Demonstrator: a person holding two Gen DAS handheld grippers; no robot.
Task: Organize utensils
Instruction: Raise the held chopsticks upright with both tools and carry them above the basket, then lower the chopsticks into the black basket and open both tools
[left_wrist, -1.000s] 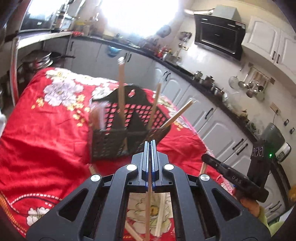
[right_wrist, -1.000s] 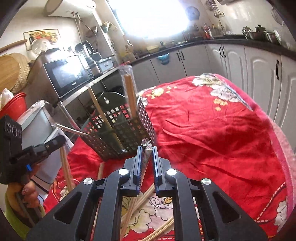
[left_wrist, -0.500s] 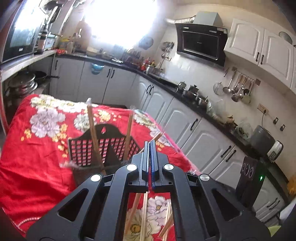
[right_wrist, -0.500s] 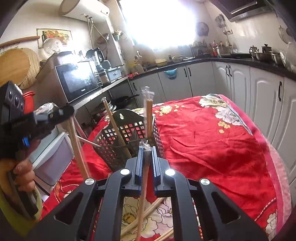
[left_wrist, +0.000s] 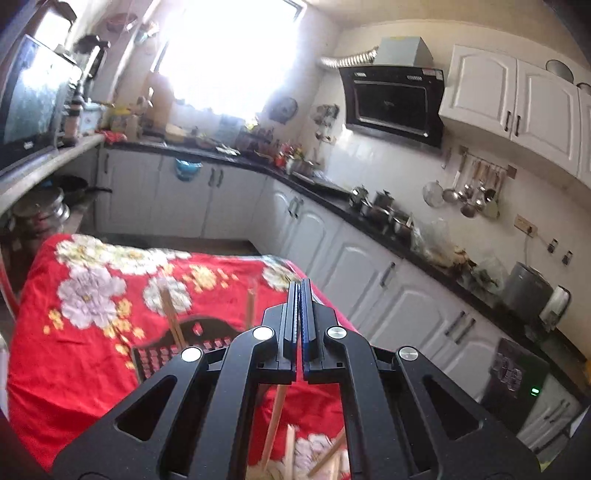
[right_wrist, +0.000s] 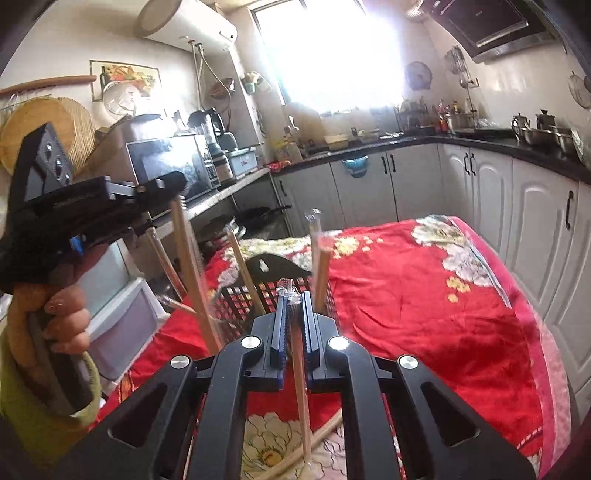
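Note:
A dark mesh utensil basket (right_wrist: 266, 295) stands on the red floral tablecloth (right_wrist: 424, 306) with several wrapped chopsticks upright in it; it also shows in the left wrist view (left_wrist: 173, 350). My left gripper (left_wrist: 299, 306) is shut on a chopstick pair (right_wrist: 188, 269) that hangs down from it, held high to the left of the basket. My right gripper (right_wrist: 293, 314) is shut on a plastic-wrapped chopstick pair (right_wrist: 299, 384), just in front of the basket. More loose chopsticks (right_wrist: 310, 443) lie on the cloth below both grippers.
White cabinets (left_wrist: 369, 280) and a black counter with pots run along the far and right walls. A microwave (right_wrist: 170, 166) and a white drawer unit (right_wrist: 122, 332) stand left of the table. The table edge (right_wrist: 535, 332) drops off at the right.
Both grippers have risen and tilted up, each lifting its chopstick pair off the cloth. The left gripper now sits higher, beside the basket.

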